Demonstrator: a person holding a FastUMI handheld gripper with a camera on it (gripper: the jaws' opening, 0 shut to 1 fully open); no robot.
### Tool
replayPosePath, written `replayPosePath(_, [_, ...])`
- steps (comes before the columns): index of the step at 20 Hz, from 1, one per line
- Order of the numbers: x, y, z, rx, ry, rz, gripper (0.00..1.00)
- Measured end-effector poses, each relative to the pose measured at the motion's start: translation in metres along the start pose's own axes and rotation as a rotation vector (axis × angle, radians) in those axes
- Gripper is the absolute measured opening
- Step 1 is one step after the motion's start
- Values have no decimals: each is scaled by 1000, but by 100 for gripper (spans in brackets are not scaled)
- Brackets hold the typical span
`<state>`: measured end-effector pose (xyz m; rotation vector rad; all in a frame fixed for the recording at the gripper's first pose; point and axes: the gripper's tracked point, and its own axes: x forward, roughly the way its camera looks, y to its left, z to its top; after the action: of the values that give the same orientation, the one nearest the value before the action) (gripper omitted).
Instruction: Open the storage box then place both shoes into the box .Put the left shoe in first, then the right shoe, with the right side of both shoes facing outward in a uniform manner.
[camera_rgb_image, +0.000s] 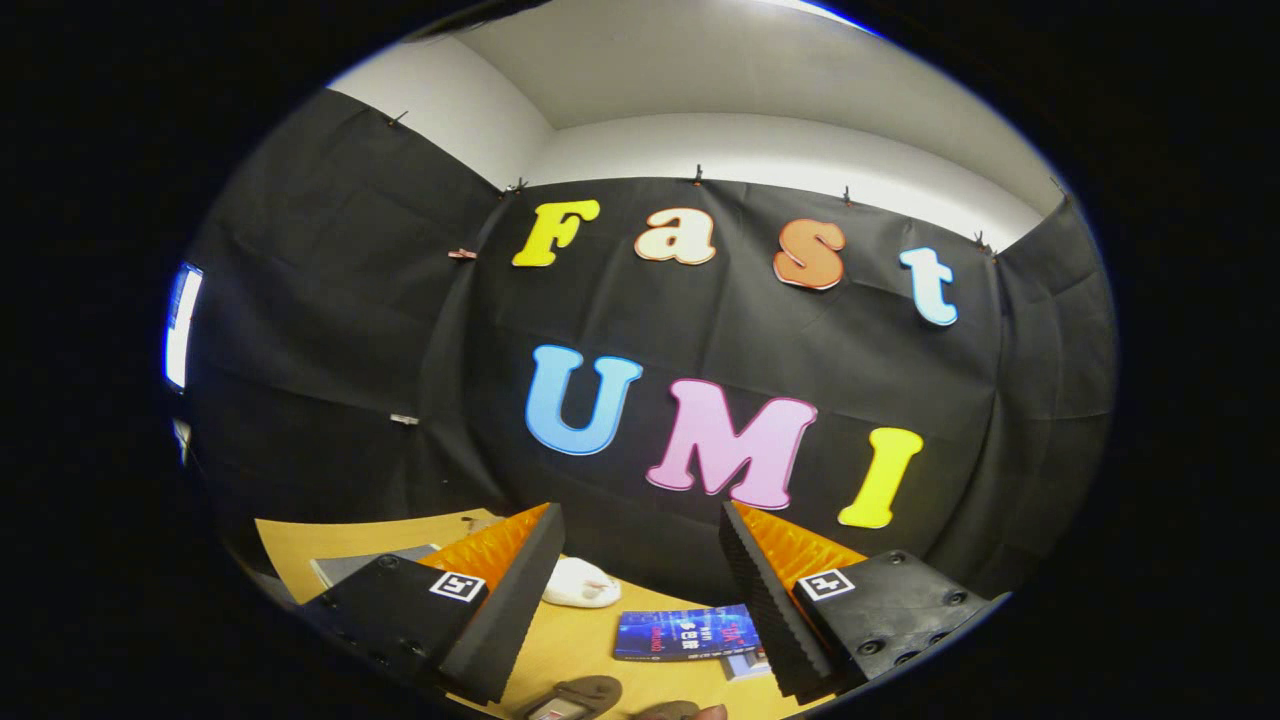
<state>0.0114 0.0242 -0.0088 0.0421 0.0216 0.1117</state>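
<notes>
Yellow-brown wood of the bench (330, 545) is showing low in the gripper view, beyond and beneath the tool (640, 570), which is standing spread wide and gripping nothing. Going from the left, a flat grey panel (350, 565) is lying just past the left finger; whether it belongs to the storage box I cannot tell. Next, a white rounded object (580, 583) is resting beyond the gap, hugging the left finger. A dark blue book (685, 633) is lying between the fingers, nearer the right one. Closest in, a brown shoe (572, 696) is peeking up below the gap, its long axis apparently running across the fingers. Judging by this, the tool is pointing too high and needs tipping downward toward the shoe.
</notes>
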Motion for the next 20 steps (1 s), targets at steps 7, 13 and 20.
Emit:
replayPosePath(7, [3,75,-46,419,149,380,98])
replayPosePath(13, [-1,119,-125,866,379,566,98])
replayPosePath(20, [9,158,-225,1279,619,601,98])
